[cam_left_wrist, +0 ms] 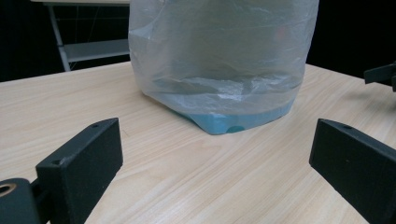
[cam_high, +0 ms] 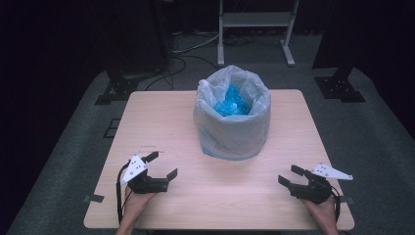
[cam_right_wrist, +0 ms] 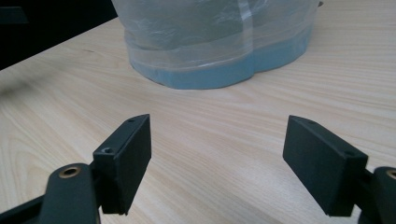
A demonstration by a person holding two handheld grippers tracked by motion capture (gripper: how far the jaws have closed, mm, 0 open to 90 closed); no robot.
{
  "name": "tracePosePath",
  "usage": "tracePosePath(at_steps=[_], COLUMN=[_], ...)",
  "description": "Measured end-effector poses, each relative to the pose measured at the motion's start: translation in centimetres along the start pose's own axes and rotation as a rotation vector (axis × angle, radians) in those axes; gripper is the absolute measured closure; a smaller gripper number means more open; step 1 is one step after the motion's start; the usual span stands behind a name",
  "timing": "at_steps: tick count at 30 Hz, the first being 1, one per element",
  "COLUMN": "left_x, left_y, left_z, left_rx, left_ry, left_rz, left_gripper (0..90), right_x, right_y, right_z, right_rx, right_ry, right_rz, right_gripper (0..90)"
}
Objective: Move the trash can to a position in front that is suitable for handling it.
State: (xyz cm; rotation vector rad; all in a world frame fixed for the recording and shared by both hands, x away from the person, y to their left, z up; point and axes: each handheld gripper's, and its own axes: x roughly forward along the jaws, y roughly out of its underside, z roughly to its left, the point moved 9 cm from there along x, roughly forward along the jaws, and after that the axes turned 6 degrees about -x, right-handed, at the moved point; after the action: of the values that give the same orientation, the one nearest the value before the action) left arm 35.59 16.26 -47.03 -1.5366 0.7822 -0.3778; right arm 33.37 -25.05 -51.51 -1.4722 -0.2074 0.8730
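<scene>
High view is showing me w/ both claws parked near the bottom of the frame: left gripper (cam_high: 164, 165) at lower left, right gripper (cam_high: 289, 175) at lower right, each sitting low over the table (cam_high: 161, 117) w/ jaws spread wide and nothing between them. Neither one is holding or touching anything. What I'm working toward is the bin (cam_high: 232, 115), sitting center of frame toward the far side, well apart from both claws; it's a blue container lined w/ a thin translucent bag (cam_high: 209, 100), and crumpled blue stuff (cam_high: 232, 101) is lying inside. Left gripper view is putting the bin (cam_left_wrist: 219, 65) top center, its blue base peeking out under the plastic, and my other claw's jaw tips are poking in at the right edge. Right gripper view is showing it (cam_right_wrist: 217, 42) across the top, bare wood between my jaws and it. Risks, as I'm judging them: bag film is looking slack and slippery, so pinching too little could let it slide out, and pulling one side harder could tip the bin or tear the liner. Coming in low could also shove the whole bin across the tabletop, since it's prob. light. Can't tell how full it is.
</scene>
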Motion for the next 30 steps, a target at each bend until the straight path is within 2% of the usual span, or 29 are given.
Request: tracePosePath(at_steps=[5, 7, 16, 18, 19, 24, 25, 26, 27, 30], left_x=[-0.1, -0.1, -0.2, -0.3, -0.3, -0.9, -0.9, -1.0, -1.0, -1.2], left_y=[-0.1, -0.1, 0.1, -0.2, -0.2, -0.7, -0.7, -0.8, -0.8, -0.9], left_z=[0.1, 0.1, 0.4, 0.4, 0.4, 0.9, 0.9, 1.1, 1.1, 1.4], left_rx=[-0.007, -0.005, -0.026, -0.029, -0.029, -0.03, -0.03, -0.036, -0.036, -0.045], left_ry=[-0.001, -0.002, -0.003, -0.003, -0.003, -0.016, -0.016, -0.019, -0.019, -0.023], left_rz=[-0.007, -0.004, 0.01, 0.002, 0.002, -0.013, -0.013, -0.014, -0.014, -0.015], left_gripper=[1.4, 1.4, 1.4, 1.4, 1.4, 1.4, 1.4, 1.4, 1.4, 1.4], right_x=[0.4, 0.5, 0.8, 1.2, 1.2, 2.0, 2.0, 2.3, 2.3, 3.1], right_y=[0.2, 0.0, -1.5, -2.7, -2.7, -6.4, -6.4, -7.9, -7.9, -10.7], right_z=[0.3, 0.8, 1.1, 1.4, 1.4, 2.3, 2.3, 2.6, 2.6, 3.2], right_rx=[0.007, -0.012, -0.024, -0.044, -0.044, -0.114, -0.114, -0.144, -0.144, -0.189], right_ry=[-0.017, -0.03, -0.055, -0.063, -0.063, -0.083, -0.083, -0.082, -0.082, -0.098], right_rz=[0.01, 0.017, 0.005, 0.007, 0.007, 0.0, 0.0, -0.002, -0.002, -0.012], right_gripper=[22.4, 22.4, 21.4, 21.4, 21.4, 21.4, 21.4, 21.4, 21.4, 21.4])
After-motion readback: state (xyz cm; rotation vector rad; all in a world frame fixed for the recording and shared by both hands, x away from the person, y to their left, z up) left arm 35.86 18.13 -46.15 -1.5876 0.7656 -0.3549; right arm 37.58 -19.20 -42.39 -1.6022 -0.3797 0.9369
